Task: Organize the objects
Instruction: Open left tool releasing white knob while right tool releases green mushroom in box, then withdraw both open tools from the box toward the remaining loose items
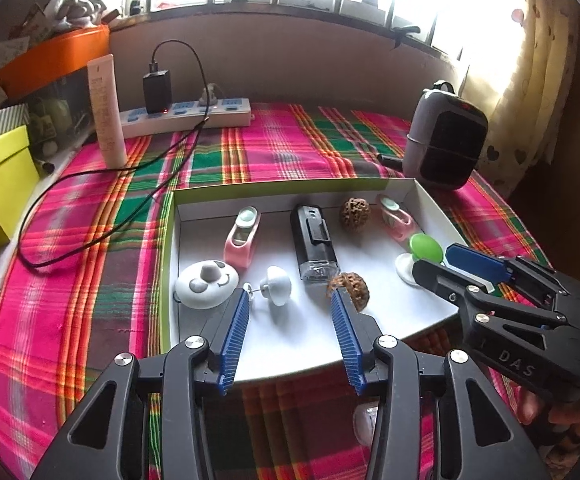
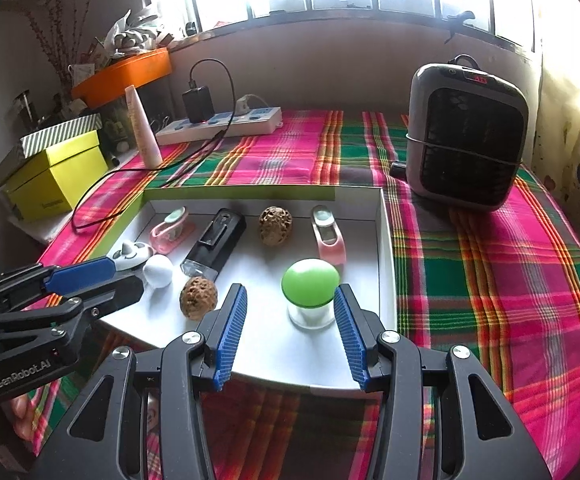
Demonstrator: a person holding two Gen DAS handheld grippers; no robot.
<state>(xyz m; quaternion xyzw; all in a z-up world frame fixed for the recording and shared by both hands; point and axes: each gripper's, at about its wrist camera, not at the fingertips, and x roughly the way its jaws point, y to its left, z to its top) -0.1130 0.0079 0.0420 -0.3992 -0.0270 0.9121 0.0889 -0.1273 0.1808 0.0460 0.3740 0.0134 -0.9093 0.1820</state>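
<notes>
Both grippers are hovering with jaws apart and empty over the white tray [image 2: 385,240], the right gripper [image 2: 290,300] bracketing the green-capped knob [image 2: 309,282], seemingly needing to close next, the left gripper [image 1: 290,300] near a walnut [image 1: 349,284].

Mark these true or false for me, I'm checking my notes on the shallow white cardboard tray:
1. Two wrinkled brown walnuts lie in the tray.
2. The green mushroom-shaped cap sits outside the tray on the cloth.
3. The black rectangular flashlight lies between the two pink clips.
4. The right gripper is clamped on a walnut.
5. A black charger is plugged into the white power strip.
1. True: one wrinkled brown walnut lies at the back of the shallow white cardboard tray, another walnut nearer the front.
2. False: the green mushroom-shaped cap stands inside the tray.
3. True: the black rectangular flashlight lies between the pink clips.
4. False: the right gripper is open, holding nothing.
5. True: the black charger sits in the white power strip.
</notes>
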